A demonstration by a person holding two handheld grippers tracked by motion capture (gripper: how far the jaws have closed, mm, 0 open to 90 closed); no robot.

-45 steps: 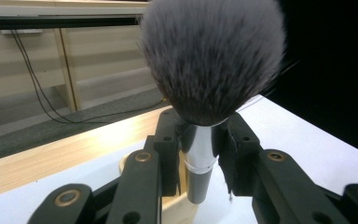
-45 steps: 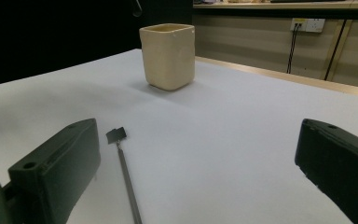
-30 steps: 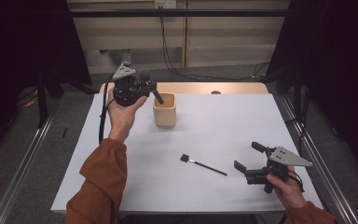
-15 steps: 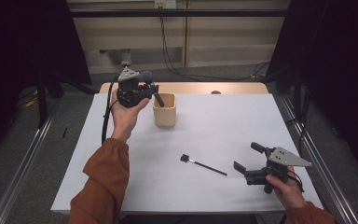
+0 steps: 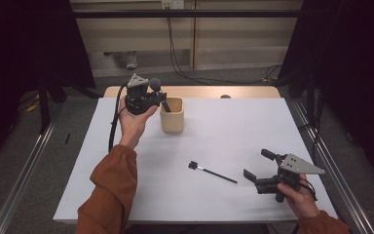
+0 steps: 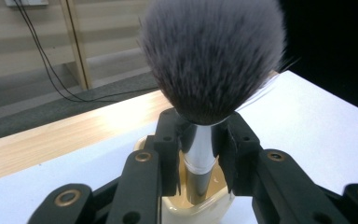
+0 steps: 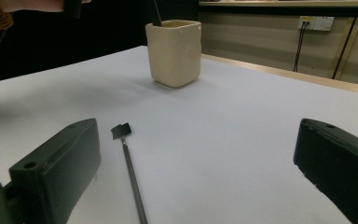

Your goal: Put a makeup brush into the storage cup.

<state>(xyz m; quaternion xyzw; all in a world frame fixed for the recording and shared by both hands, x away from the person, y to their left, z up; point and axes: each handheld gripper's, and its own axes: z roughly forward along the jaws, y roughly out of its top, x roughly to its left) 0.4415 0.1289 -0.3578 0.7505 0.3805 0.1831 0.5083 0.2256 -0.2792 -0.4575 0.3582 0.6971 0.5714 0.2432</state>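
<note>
Open table around cup
</note>
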